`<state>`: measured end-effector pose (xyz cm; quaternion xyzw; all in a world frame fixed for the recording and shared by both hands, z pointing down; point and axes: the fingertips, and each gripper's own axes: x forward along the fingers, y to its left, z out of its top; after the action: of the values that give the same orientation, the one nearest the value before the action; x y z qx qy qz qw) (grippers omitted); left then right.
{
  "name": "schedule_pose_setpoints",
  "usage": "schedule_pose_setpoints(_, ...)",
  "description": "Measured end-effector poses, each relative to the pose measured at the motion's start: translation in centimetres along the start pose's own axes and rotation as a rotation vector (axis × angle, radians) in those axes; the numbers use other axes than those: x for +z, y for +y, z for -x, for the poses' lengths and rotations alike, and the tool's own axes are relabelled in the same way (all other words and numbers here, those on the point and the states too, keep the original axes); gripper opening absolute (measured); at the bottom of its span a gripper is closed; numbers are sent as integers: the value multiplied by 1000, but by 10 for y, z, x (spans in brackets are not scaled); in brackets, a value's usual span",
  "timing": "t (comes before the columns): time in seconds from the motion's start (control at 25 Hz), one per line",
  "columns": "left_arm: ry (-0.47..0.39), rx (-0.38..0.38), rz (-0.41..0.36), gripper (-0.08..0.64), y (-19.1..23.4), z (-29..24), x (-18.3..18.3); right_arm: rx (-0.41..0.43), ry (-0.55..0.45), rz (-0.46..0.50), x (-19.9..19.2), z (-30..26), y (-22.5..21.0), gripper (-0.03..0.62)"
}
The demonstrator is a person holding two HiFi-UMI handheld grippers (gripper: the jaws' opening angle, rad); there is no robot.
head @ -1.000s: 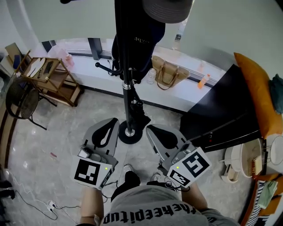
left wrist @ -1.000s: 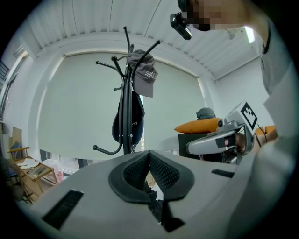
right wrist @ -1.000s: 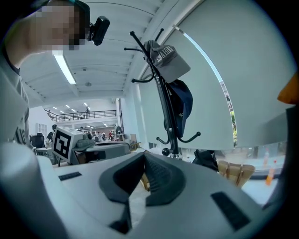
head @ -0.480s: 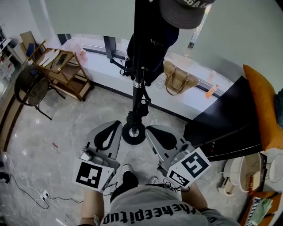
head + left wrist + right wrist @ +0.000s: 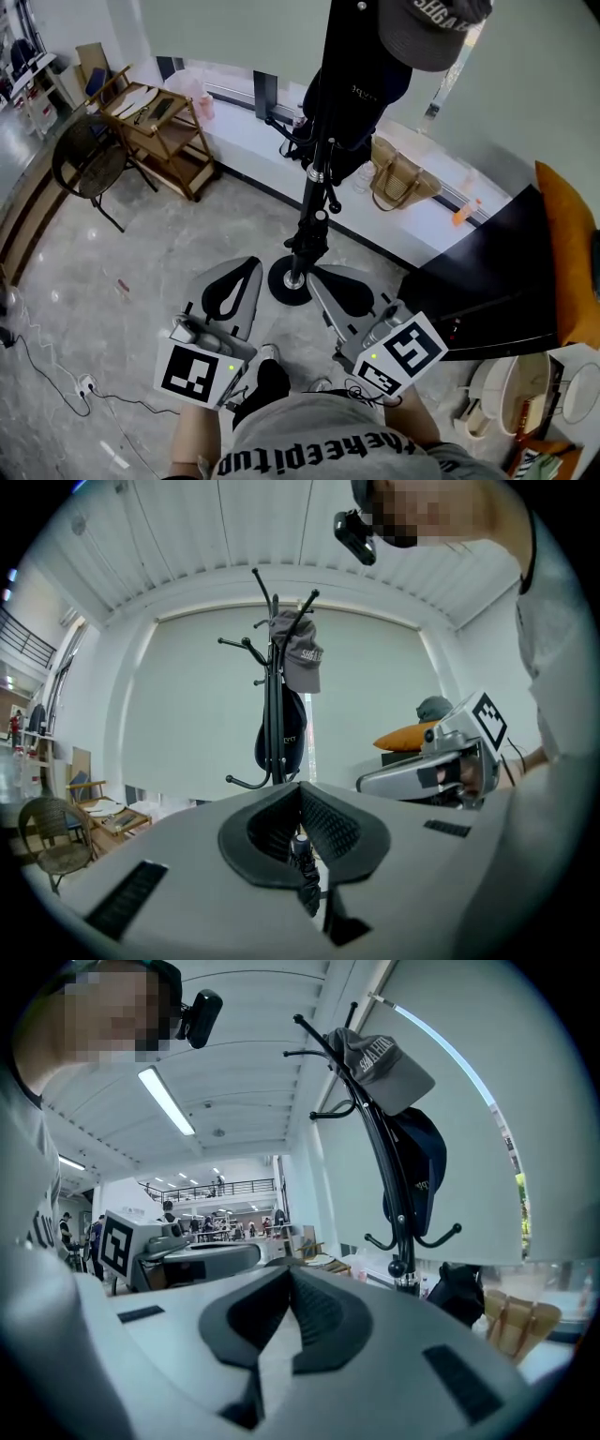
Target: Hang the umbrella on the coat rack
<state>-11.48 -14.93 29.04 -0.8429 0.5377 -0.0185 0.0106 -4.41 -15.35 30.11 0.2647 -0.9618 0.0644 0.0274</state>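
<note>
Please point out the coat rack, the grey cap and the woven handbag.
coat rack (image 5: 316,178): head view, on its pole.
grey cap (image 5: 427,33): head view, on its crown.
woven handbag (image 5: 401,183): head view, on its front side.

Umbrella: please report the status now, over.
Left gripper shut, empty; right gripper shut, empty. Umbrella seems to hang low on the coat rack pole. Grey cap and a dark item on upper hooks; nothing in the way.

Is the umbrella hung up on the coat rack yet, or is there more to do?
It looks nearly finished. Done: a dark folded umbrella seems to hang low against the pole of the coat rack, well below the cap. In hand: nothing. The left gripper and right gripper are both shut and empty, near the rack's base. Left: probably just checking that it stays put.
</note>
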Motion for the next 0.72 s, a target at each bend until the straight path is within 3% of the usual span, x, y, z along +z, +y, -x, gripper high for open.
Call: schedule_pose_setpoints(0.72,-35,59,7,15,-12,26,10,63,-11,27,4,6,18,13)
